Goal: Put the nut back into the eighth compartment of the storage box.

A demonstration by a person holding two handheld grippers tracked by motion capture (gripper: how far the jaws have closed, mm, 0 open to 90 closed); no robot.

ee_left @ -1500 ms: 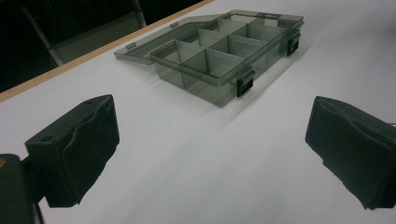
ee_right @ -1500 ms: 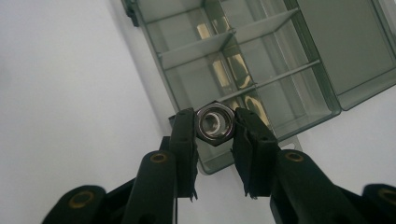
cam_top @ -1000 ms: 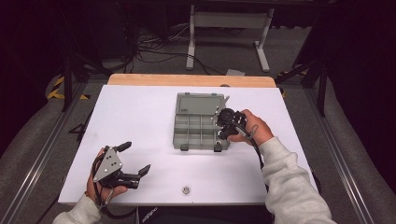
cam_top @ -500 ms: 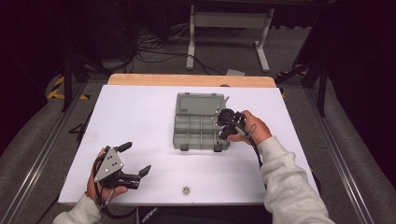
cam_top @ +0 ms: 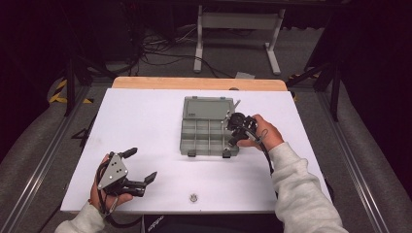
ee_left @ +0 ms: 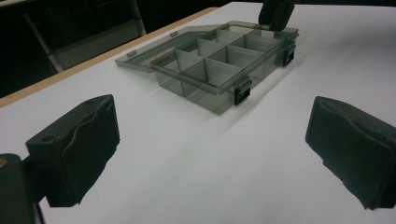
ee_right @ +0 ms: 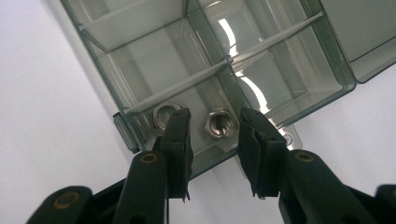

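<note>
The right gripper (ee_right: 212, 140) jaws are just parting, releasing a small, hard, slippery hex nut (ee_right: 218, 124) lying in the organizer box (cam_top: 209, 127) corner compartment, best pinched across its flats.

A white table top (cam_top: 145, 121) fills the middle of the high view, with a strip of bare wood (cam_top: 194, 83) along its far edge. Beyond it the room is dark. A grey carpeted floor (cam_top: 243, 53) carries a tangle of black cables (cam_top: 160, 43) and a pale metal stand (cam_top: 238, 34) on two splayed feet. Yellow-and-black hazard tape (cam_top: 60, 92) marks the floor at the left. Metal rails (cam_top: 43, 160) run along both sides of the table. What looks like dark curtain closes off the sides, though the gloom hides detail.
</note>
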